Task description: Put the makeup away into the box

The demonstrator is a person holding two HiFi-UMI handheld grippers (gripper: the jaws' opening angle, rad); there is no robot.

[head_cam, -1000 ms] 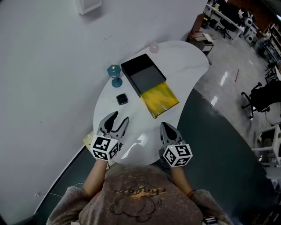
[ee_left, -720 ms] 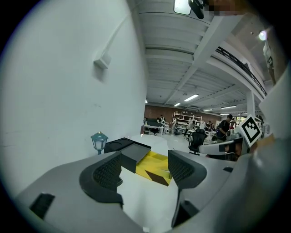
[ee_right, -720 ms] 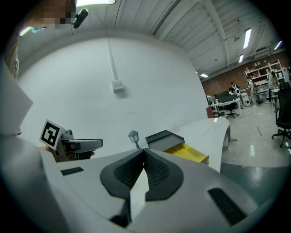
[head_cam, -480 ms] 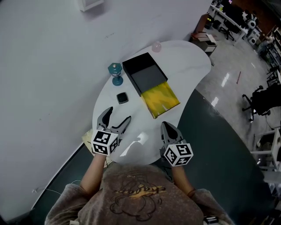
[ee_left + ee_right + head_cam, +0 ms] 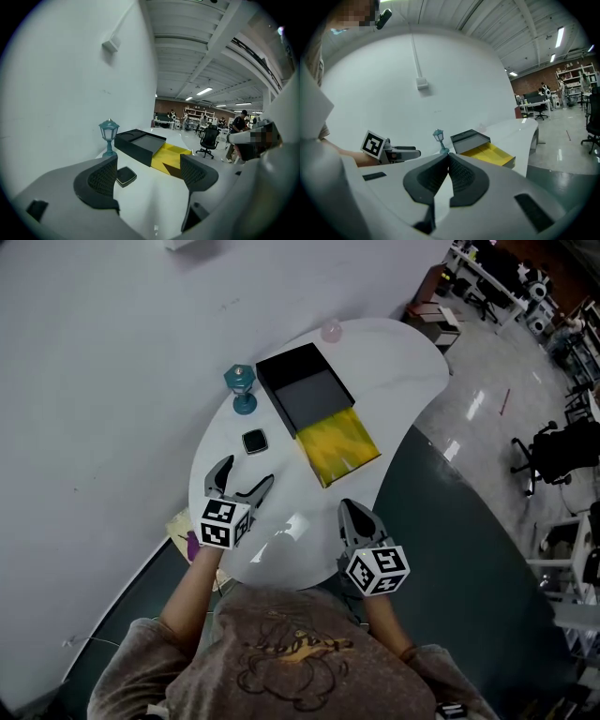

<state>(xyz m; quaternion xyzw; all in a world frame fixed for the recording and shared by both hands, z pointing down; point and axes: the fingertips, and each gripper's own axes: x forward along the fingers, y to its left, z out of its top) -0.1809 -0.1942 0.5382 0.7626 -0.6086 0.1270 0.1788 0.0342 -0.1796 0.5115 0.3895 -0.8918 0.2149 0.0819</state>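
Note:
A small black square compact [image 5: 254, 441] lies on the white table [image 5: 394, 371], just left of the black box [image 5: 305, 390], whose yellow drawer [image 5: 339, 450] is pulled out toward me. My left gripper [image 5: 244, 476] hovers just short of the compact. Its jaws have just been opening and now stand wide, with nothing between them. The left gripper view shows the compact [image 5: 125, 176] beyond the left finger [image 5: 101, 180], with the box [image 5: 138, 143] behind it. My right gripper [image 5: 351, 512] stays shut and empty near the table's front edge, its tips [image 5: 449, 155] meeting.
A teal lamp figurine [image 5: 241, 388] stands at the box's left corner by the wall. A small pink object [image 5: 331, 331] sits at the table's far end. To the right the table's curved edge drops to a dark floor, with office chairs [image 5: 553, 451] further off.
The left gripper's jaws have spread from nearly together to wide apart, and it has moved forward and down toward the compact. The right gripper has stayed where it was.

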